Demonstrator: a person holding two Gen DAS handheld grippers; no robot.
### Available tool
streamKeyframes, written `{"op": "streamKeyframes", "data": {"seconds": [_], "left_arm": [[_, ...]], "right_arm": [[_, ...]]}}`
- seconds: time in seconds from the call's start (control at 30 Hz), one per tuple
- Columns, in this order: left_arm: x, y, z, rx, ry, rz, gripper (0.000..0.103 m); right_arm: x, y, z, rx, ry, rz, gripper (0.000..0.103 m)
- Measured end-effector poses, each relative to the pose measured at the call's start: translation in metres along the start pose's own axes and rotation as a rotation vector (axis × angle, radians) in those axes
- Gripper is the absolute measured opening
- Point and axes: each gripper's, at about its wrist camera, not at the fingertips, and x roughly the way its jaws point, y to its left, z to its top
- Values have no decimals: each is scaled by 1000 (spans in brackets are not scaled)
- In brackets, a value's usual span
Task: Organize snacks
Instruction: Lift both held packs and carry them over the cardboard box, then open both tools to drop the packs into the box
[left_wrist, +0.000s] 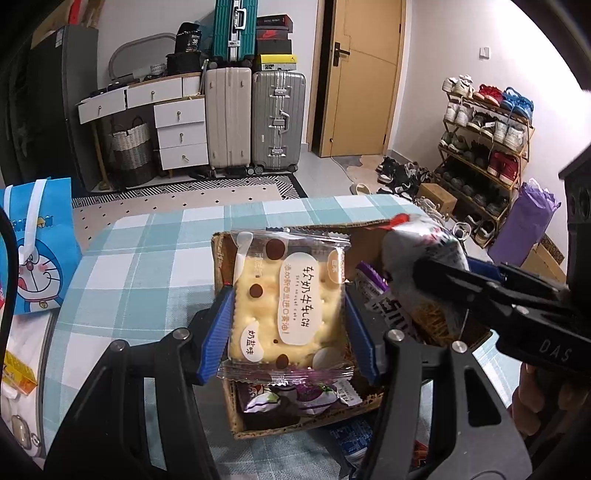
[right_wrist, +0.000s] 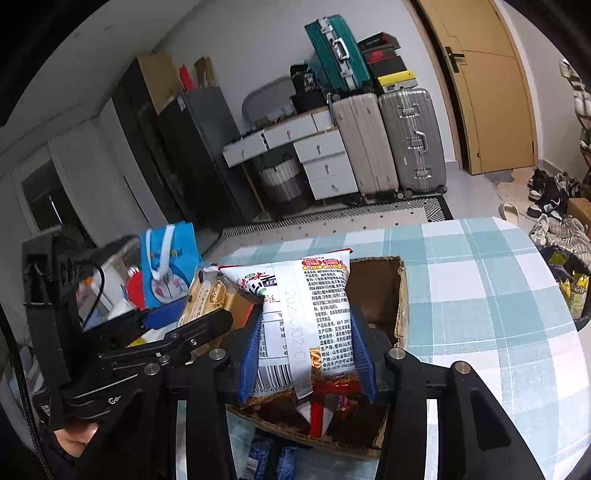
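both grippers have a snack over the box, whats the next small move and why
Probably lower both a little and let go: the left gripper holds the cracker pack and the right gripper the noodle bag, both above the open cardboard box.

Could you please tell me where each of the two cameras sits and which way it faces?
Left wrist: on the left gripper, looking along its fingers, down at its cracker packet over the cardboard box; a hand shows.
Right wrist: on the right gripper, facing its noodle bag.
Shared: box, checked tablecloth, suitcases, door.
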Motion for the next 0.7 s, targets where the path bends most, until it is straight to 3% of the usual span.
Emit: {"op": "streamKeyframes", "data": {"seconds": [0.7], "left_arm": [[38,-4,-1,20,38,6,55]], "right_arm": [[36,-14,0,24,49,-6,44]]}}
